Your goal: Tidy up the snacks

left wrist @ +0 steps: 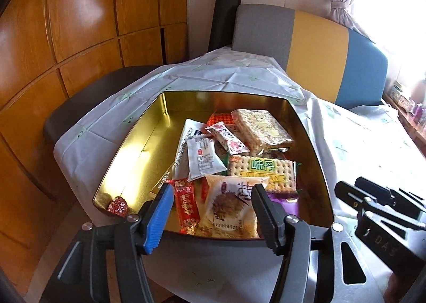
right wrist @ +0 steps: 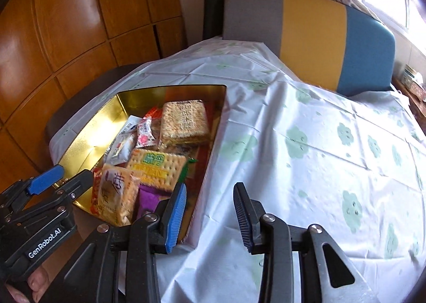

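Gold tin sits on the cloud-print tablecloth, used here as landmark.

Left gripper hovers over the tin's near rim, jaws wide, nothing between the pads; the yellow pastry packet only lies below them.

Inside the tin, left to right: a small red foil candy alone in the near-left corner, a red sachet, white sachets, the green-labelled cracker pack, and a clear cracker pack toward the far right wall.

Judged light, crinkly, slippery film; crackers brittle, so pinch a sealed end seam, not the middle.

Right gripper hangs just right of the tin over bare cloth, jaws narrower but apart, empty.

A purple packet is mostly buried. Layers beneath unreadable. Window glare washes out the far right.
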### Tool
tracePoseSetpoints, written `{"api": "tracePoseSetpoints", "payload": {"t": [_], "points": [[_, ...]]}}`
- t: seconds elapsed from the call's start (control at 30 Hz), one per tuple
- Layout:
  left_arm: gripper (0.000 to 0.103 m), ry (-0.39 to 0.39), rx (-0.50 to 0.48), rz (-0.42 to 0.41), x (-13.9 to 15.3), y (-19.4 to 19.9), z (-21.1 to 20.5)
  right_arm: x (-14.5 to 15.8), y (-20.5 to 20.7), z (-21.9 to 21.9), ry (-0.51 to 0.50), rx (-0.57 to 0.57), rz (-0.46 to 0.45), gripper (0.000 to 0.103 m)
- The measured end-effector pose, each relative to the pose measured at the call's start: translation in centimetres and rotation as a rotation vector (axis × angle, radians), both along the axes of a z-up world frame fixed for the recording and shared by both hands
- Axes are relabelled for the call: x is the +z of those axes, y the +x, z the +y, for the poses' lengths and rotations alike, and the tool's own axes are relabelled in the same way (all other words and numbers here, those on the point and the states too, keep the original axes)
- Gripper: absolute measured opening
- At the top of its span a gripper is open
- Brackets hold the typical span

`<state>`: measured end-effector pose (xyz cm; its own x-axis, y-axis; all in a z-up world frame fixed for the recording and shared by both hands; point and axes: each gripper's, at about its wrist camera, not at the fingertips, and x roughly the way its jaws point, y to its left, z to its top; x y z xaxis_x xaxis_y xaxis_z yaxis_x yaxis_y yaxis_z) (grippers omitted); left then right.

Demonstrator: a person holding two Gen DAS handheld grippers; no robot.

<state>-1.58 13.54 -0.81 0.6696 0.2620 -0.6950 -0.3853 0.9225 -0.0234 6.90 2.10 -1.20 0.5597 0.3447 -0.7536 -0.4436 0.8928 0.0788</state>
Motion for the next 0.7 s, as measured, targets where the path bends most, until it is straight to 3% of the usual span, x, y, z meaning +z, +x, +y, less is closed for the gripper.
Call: {"api": "tracePoseSetpoints", "payload": {"t": [0.7], "points": [[0.07,0.014,-0.008,-0.039,0.6,-0.8,-0.7,0.1,-1.6,-0.6,-0.014,-0.028,-0.024,0.038]]}}
